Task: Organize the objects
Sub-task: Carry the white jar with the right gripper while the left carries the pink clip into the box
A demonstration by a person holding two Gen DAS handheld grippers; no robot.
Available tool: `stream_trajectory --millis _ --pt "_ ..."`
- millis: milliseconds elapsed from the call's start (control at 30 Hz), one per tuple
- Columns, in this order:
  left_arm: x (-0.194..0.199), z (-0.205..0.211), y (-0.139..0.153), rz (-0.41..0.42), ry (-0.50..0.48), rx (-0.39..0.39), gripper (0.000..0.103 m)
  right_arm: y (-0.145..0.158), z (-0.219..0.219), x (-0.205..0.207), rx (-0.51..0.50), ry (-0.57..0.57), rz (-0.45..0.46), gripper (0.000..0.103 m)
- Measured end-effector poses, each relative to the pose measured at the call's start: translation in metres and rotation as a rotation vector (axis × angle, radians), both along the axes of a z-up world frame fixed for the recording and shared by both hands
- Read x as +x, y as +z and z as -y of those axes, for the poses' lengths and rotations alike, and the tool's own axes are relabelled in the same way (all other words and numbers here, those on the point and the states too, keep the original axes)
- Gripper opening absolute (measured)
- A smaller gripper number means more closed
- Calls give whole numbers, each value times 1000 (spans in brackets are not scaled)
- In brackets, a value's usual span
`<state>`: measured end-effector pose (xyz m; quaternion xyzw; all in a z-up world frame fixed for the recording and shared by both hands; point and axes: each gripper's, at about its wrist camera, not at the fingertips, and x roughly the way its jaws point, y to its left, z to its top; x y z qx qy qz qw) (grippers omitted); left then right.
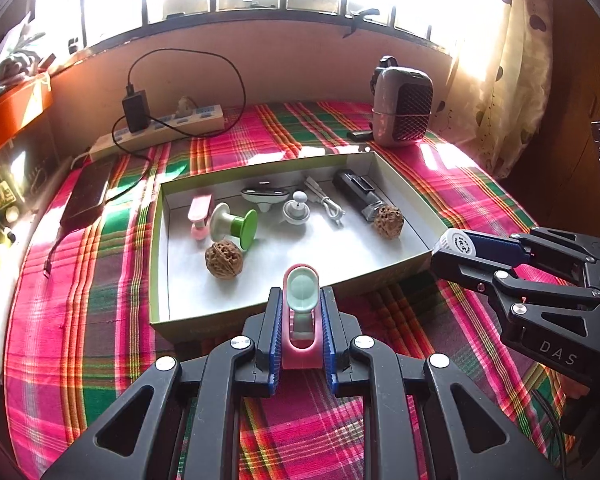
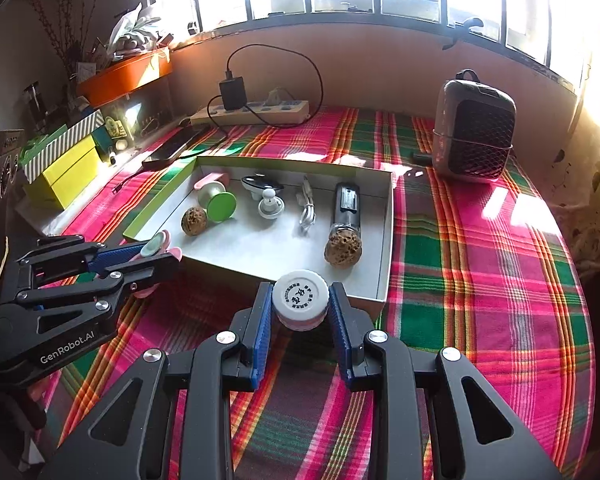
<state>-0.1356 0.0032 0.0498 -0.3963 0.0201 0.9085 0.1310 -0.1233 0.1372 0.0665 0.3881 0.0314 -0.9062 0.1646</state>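
pink-and-mint plastic clip (image 1: 301, 312) sits clamped in our left gripper (image 1: 301, 332); our right gripper (image 2: 300, 312) pinches a small white-capped round jar (image 2: 300, 295). both hover at the near edge of the shallow green cardboard box (image 1: 160, 264), already mostly filled; we judge these two remain.

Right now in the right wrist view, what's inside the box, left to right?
Brown wrinkled walnut → green-and-white plastic spool → white round knob piece → coiled white cable → black cylindrical device, with a second brown walnut at its near end.
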Motion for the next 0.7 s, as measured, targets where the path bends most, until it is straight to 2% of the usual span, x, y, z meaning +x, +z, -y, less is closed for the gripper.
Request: stream_trajectory --millis 267,700 --pt "-23 6 -1 15 18 16 16 -2 12 -25 1 23 18 29" --pt "-59 0 -11 44 -6 -3 16 -16 20 -57 -4 63 74 29"
